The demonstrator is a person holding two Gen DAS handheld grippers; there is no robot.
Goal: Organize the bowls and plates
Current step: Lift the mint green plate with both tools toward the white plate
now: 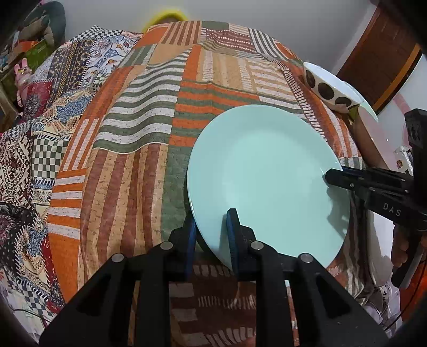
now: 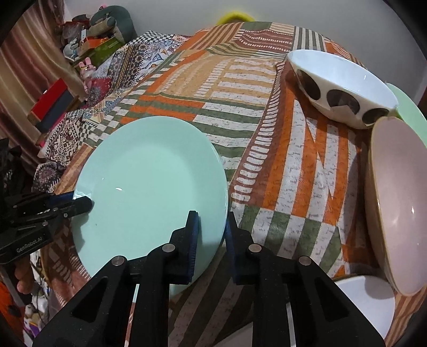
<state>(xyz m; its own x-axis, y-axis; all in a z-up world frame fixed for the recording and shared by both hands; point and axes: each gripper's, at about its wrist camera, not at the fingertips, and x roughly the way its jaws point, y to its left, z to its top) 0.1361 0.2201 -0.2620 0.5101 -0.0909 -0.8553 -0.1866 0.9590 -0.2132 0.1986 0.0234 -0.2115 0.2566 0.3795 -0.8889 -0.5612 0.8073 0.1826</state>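
My left gripper [image 1: 210, 235] is clenched narrowly on the near rim of the mint plate [image 1: 264, 181], one blue pad [image 1: 232, 235] on the plate's upper face and the other under the edge. My right gripper [image 2: 210, 235] pinches the same plate [image 2: 149, 184] at its opposite rim, the left pad [image 2: 193, 240] on top and the right pad against the outside edge; in the left wrist view its black tip lies on the plate's right rim. The plate sits tilted over the patchwork cloth [image 1: 128, 138] covering the bench, its far edge free of anything. To my right the room is tight: a white bowl with dark spots [image 2: 344, 88] stands tilted on the cloth, touching or just beside a pale green plate [image 2: 411, 112] behind it, and a pink bowl with a tan rim [image 2: 397, 197] leans on its side just in front. A white dish [image 2: 365, 301] lies below the pink bowl, near my right gripper's frame. The widest open cloth lies ahead and to the left of the mint plate, running to the far edge of the bench, where a yellow object [image 2: 234, 16] peeks over.
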